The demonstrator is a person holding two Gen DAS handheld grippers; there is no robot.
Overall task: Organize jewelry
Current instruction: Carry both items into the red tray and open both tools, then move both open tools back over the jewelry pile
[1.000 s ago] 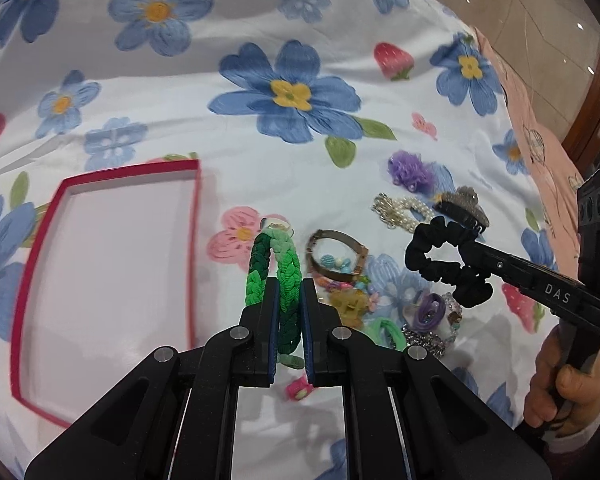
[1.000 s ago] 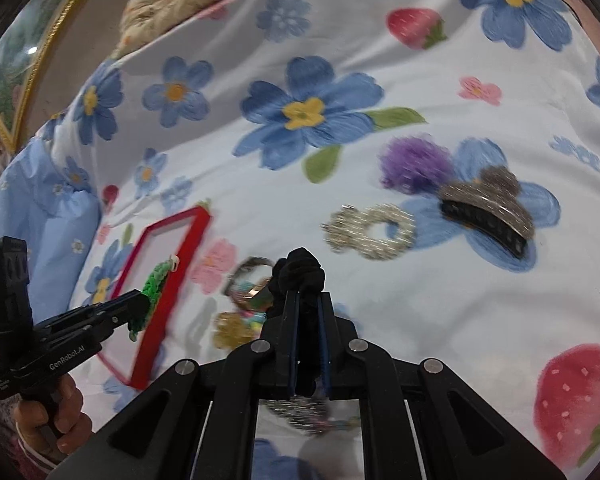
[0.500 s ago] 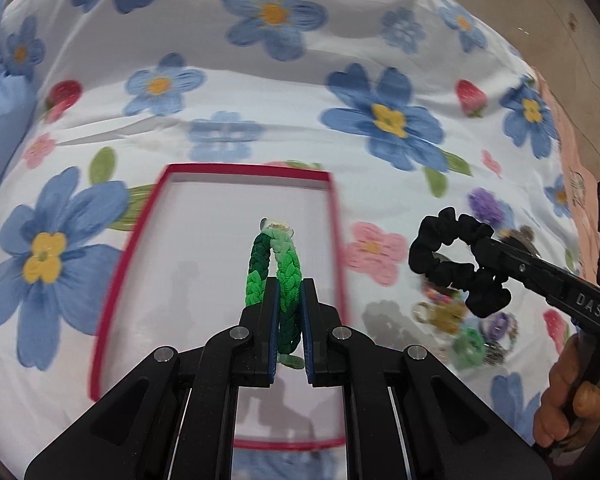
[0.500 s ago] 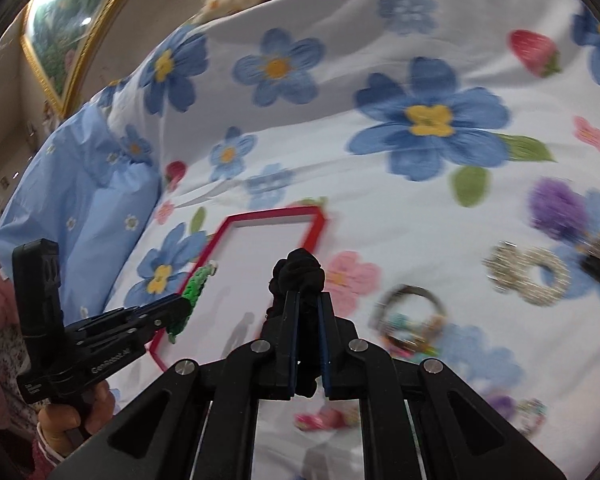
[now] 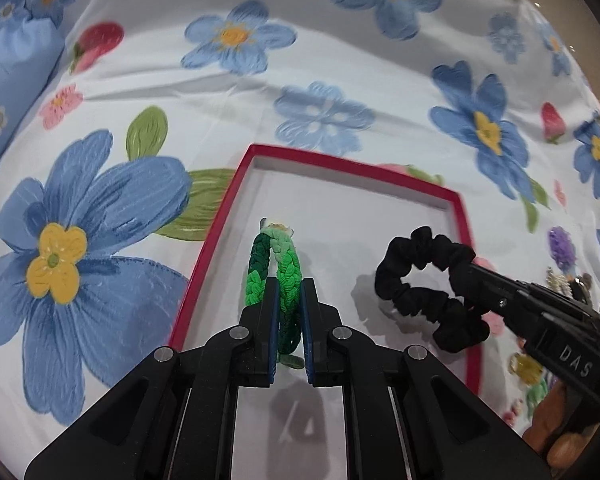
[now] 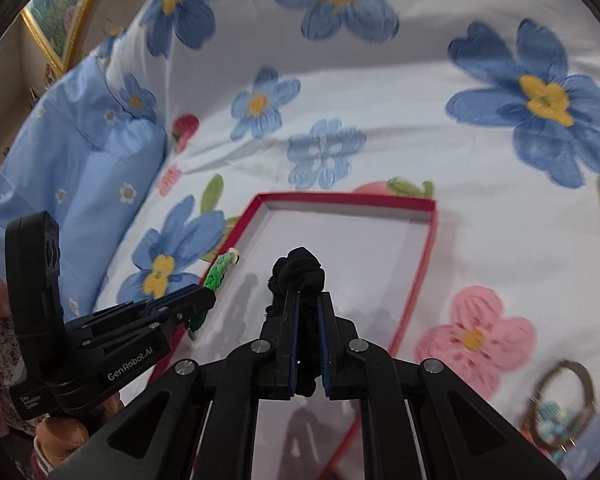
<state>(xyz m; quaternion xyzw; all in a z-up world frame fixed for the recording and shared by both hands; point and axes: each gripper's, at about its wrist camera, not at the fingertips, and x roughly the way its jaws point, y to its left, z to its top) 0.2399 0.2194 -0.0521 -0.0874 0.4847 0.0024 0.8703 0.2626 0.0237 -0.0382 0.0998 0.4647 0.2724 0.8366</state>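
Note:
A red-rimmed tray (image 5: 342, 166) with a white floor lies on the flowered bedspread; it also shows in the right wrist view (image 6: 348, 198). My left gripper (image 5: 289, 300) is shut on a green braided bracelet (image 5: 278, 256) and holds it over the tray's left part. My right gripper (image 6: 308, 300) is shut on a black scrunchie (image 6: 298, 270), which hangs over the tray's right part in the left wrist view (image 5: 424, 284). The left gripper with the green bracelet (image 6: 219, 274) shows at the tray's left rim in the right wrist view.
A pile of other jewelry lies right of the tray: a purple scrunchie (image 5: 562, 246), a yellow piece (image 5: 528, 366), a round bangle with beads (image 6: 566, 404). A light blue pillow (image 6: 80, 152) lies at the far left. The bedspread (image 5: 320, 60) is soft and wrinkled.
Both grippers have swung left from the jewelry pile to over the tray, each still holding its item. The tray now sits straight ahead and closer.

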